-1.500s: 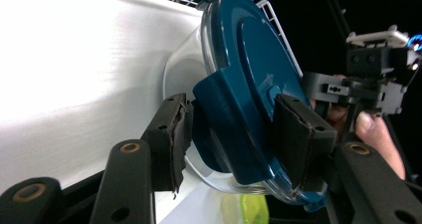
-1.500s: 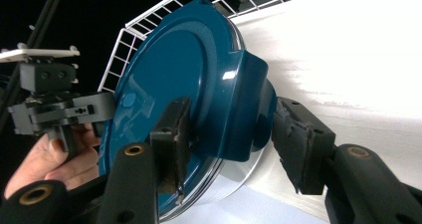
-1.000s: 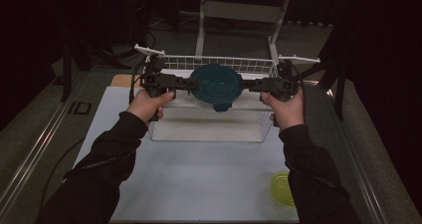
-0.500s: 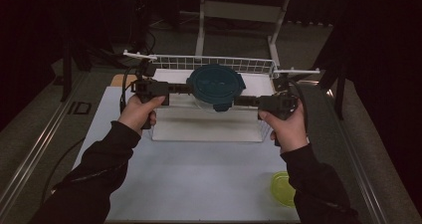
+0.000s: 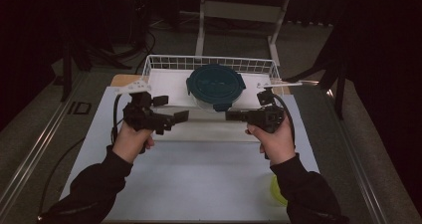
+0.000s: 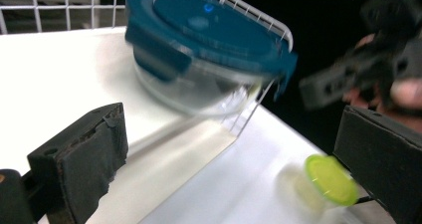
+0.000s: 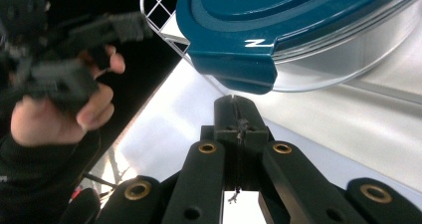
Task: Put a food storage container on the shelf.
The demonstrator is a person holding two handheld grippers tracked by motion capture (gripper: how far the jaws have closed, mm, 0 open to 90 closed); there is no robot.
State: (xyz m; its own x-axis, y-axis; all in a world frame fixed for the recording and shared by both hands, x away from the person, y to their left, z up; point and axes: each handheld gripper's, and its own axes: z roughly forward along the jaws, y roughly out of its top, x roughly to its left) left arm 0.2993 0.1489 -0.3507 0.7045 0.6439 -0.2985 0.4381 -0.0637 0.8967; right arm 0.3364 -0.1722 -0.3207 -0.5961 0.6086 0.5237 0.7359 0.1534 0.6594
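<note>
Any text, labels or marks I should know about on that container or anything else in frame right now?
"Z": a single white mark on the rim of the teal lid, just above its front clasp; it may be a sideways "N" or part of a logo.
Raised marks on the lid's top: too blurred to read.
Small green-lidded jar: no text visible.

This looks like a lab or recording studio, not a home. The white tabletop stands alone in a dark room, with black curtains around it and a bare grey floor. Metal rails run along both sides of the tabletop. Behind it there is a metal stand and loose cables on the floor. The light falls mainly on the tabletop.
</note>
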